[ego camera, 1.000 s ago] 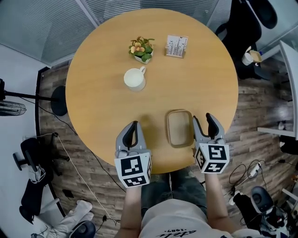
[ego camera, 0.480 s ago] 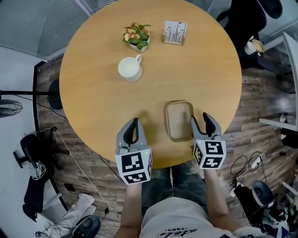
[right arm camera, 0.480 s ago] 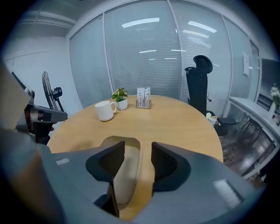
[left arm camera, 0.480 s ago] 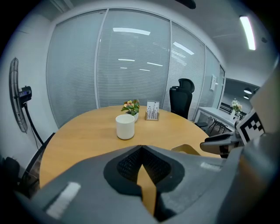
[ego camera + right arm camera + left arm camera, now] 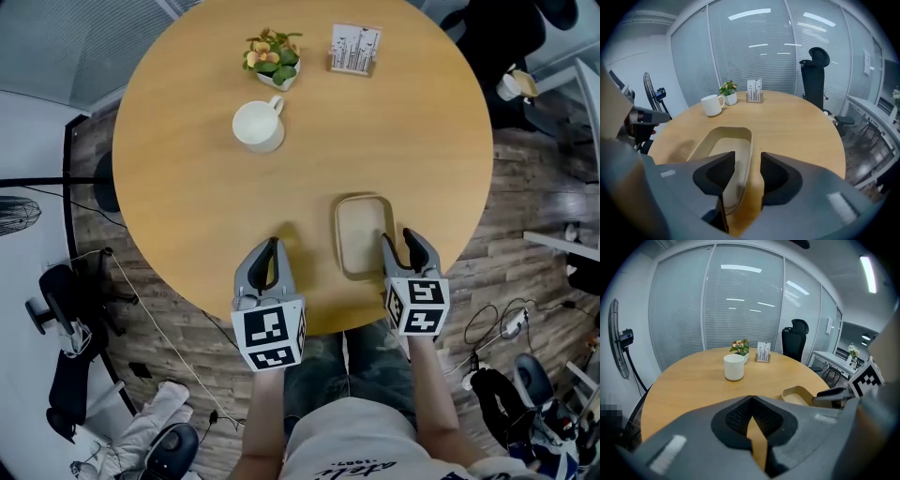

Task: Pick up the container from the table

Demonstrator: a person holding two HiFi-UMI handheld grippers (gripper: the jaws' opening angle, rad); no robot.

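Table [image 5: 187,197] with container [image 5: 363,234], mug [image 5: 257,126], plant [image 5: 272,56], cardholder [image 5: 354,49]

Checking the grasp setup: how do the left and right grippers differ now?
The left gripper has its jaws together with nothing between them. The right gripper has its jaws apart; they have just been closing, astride the right wall of the container. The left gripper is over bare table, the right gripper at the container. Both point down toward the table.
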